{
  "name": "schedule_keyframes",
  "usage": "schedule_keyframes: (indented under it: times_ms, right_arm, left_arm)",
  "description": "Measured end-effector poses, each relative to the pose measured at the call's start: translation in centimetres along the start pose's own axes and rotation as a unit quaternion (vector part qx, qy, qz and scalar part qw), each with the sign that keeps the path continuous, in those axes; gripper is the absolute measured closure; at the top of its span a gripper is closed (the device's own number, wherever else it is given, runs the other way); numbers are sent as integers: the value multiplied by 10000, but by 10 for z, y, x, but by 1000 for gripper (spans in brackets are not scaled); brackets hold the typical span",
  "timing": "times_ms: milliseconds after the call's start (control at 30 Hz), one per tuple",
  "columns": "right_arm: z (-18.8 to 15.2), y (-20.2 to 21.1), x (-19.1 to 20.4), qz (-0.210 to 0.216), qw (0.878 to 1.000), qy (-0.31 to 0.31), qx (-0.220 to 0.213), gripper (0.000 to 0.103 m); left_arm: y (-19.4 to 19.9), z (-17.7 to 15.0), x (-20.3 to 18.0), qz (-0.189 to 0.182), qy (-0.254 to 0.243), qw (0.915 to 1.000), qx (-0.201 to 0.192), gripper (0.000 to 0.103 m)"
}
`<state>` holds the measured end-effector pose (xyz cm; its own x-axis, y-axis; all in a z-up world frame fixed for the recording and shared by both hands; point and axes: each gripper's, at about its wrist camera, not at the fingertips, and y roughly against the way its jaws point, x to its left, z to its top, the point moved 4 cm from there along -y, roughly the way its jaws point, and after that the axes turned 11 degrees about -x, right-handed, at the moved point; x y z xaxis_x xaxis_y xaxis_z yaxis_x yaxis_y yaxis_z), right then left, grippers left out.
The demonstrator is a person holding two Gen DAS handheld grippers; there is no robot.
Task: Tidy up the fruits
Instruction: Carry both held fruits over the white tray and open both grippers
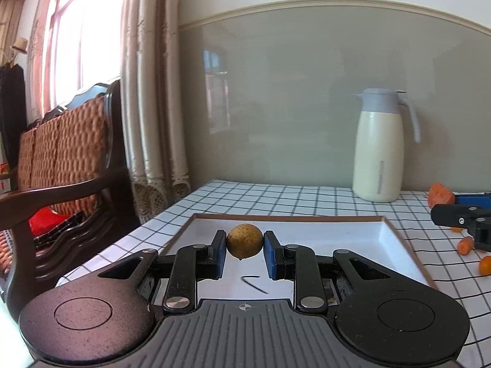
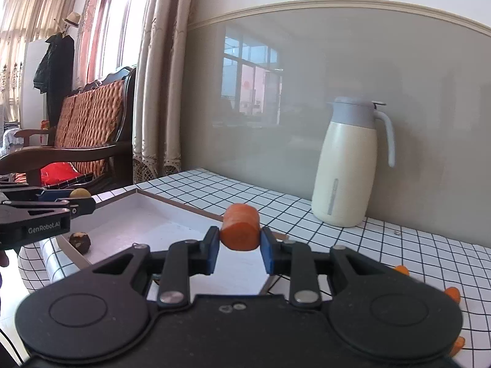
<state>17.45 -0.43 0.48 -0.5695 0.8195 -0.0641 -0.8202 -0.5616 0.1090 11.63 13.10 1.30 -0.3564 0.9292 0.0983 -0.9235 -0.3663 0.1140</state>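
Observation:
My left gripper point(image 1: 245, 247) is shut on a small round yellow-brown fruit point(image 1: 244, 240), held just above the white tray point(image 1: 396, 245). In the right wrist view that gripper point(image 2: 80, 198) comes in from the left with the same fruit point(image 2: 78, 193) at its tips. My right gripper point(image 2: 240, 239) is shut on a thick orange carrot chunk point(image 2: 240, 226), held over the tray's point(image 2: 147, 205) near right part. The left wrist view has the right gripper's fingers point(image 1: 460, 217) at the right edge with the carrot chunk point(image 1: 441, 195). A dark round fruit point(image 2: 80, 242) lies by the tray's near left wall.
A cream thermos jug with a grey lid point(image 1: 380, 150) stands at the back of the checked tablecloth point(image 1: 276, 196). Small orange carrot pieces point(image 1: 465, 244) lie on the cloth right of the tray. A dark thin stem point(image 1: 254, 283) lies in the tray. A wooden armchair point(image 1: 67, 159) stands left of the table.

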Motion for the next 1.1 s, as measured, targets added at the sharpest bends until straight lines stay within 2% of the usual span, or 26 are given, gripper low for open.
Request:
schedule_keyframes:
  times_ms: [467,1100]
  right_arm:
    - [-6,-22,3,39,9998,-139,144,83]
    - [-18,-55,6,181,9989,-240,369,83]
  left_arm:
    - [-19,-17,37,312,226,9990,208,77]
    - [-47,-27,51,446,293,9979,355,77]
